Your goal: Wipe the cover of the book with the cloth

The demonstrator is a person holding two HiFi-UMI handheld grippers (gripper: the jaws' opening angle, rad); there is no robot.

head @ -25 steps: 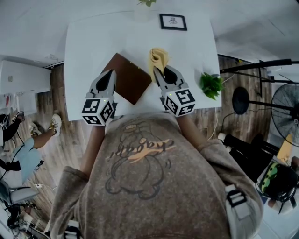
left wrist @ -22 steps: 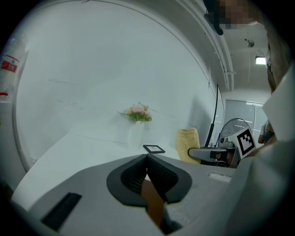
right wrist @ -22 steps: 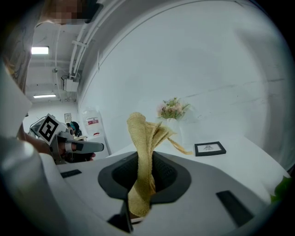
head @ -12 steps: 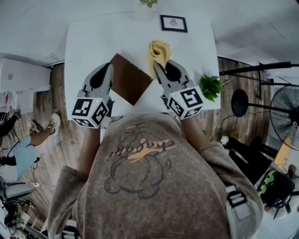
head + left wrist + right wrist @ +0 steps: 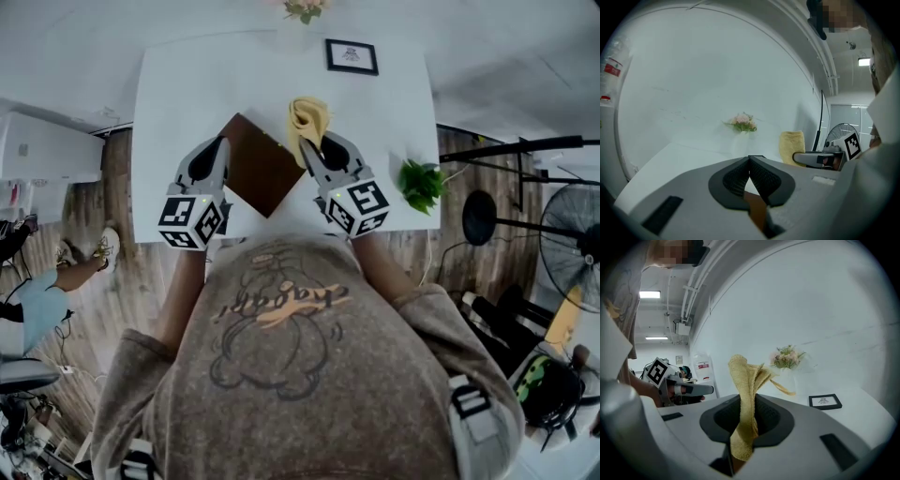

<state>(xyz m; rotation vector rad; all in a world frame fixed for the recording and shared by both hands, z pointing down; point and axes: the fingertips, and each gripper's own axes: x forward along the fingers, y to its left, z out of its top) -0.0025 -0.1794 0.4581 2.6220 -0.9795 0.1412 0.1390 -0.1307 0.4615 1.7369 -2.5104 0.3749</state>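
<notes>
White table bears a brown hardcover book; at its 1 o'clock our right gripper clasps a yellow towelling cloth; our left gripper sits closed.

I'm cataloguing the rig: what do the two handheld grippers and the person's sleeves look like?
The left gripper and right gripper are grey, with black textured lining at the jaws; each carries a cube of black-and-white square markers. The sleeves are brownish-grey.

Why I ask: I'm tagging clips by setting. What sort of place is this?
Likely an indoor lab or studio set, not a home: a white table with a framed picture and flowers, a stand fan beside it, bare ceiling pipes and strip lights.
</notes>
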